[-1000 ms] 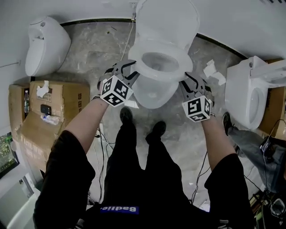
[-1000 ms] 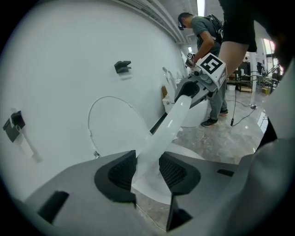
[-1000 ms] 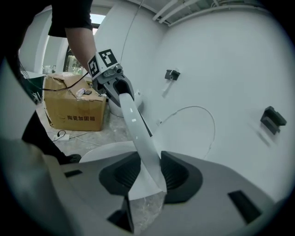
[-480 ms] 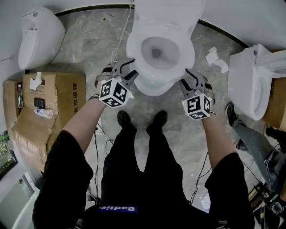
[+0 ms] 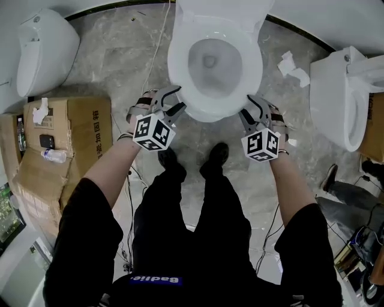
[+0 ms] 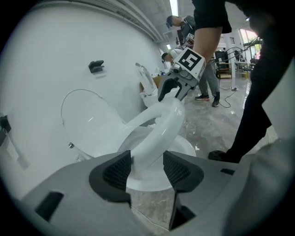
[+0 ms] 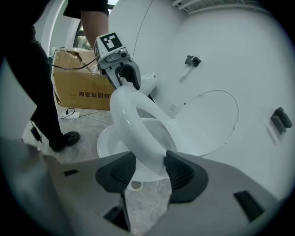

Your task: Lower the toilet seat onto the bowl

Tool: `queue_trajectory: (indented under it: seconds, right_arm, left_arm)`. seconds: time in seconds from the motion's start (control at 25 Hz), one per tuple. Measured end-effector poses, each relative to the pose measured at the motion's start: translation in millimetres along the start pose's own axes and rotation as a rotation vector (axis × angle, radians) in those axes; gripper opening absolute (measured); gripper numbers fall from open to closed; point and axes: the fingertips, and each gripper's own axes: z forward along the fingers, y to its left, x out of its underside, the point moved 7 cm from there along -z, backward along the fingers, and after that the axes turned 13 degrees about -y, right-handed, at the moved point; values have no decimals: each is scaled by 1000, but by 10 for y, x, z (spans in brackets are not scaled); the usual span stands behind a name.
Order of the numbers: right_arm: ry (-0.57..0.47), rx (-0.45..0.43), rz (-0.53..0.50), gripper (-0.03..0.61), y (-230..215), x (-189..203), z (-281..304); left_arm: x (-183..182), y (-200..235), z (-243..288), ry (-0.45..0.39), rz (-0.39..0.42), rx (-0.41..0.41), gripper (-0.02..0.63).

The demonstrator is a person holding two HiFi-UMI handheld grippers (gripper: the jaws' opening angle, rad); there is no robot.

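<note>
Marble floor [image 5: 120, 66]: three white bathroom fixtures [image 5: 45, 48] [image 5: 219, 9] [image 5: 336, 96], one cardboard box [image 5: 78, 129]. My left gripper [image 5: 176, 99] and right gripper [image 5: 247, 107] are opening their jaws, one toilet seat [image 5: 178, 60] between them.

The floor [image 5: 120, 66] is grey marbled stone with some shine. A brown cardboard box [image 5: 84, 129] stands on it. A plastic bottle [image 5: 54, 156], a dark flat device [image 5: 47, 141] and a crumpled tissue [image 5: 39, 112] lie on the box. Beyond the box, a white ceramic fixture [image 5: 45, 51] stands on the floor. Thin cables [image 5: 135, 207] run just beside the box. Well apart from the box a white toilet [image 5: 336, 99] stands at the curved white wall [image 5: 348, 18], with crumpled paper [image 5: 291, 65] near it. A strip light [image 6: 174, 7] shines overhead.
</note>
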Motion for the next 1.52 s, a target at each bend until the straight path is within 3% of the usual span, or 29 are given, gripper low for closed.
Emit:
queue_trajectory:
  seconds: [0.4,0.88,1.28,1.52]
  right_arm:
    - [94,-66,-107,230,584,427,326]
    - [124,-170,-113,238,960,826,637]
    - [133,-259,-90,236,1036,888,746]
    - [114,-251,-17,235,922,730,611]
  left_arm:
    - [486,-494,222,93,34,82,225]
    - [964,-777,517,164,-74,137,225]
    - [1087,-824,603,210,-153,164,225]
    - [889,-717,507,207,-210,148,225]
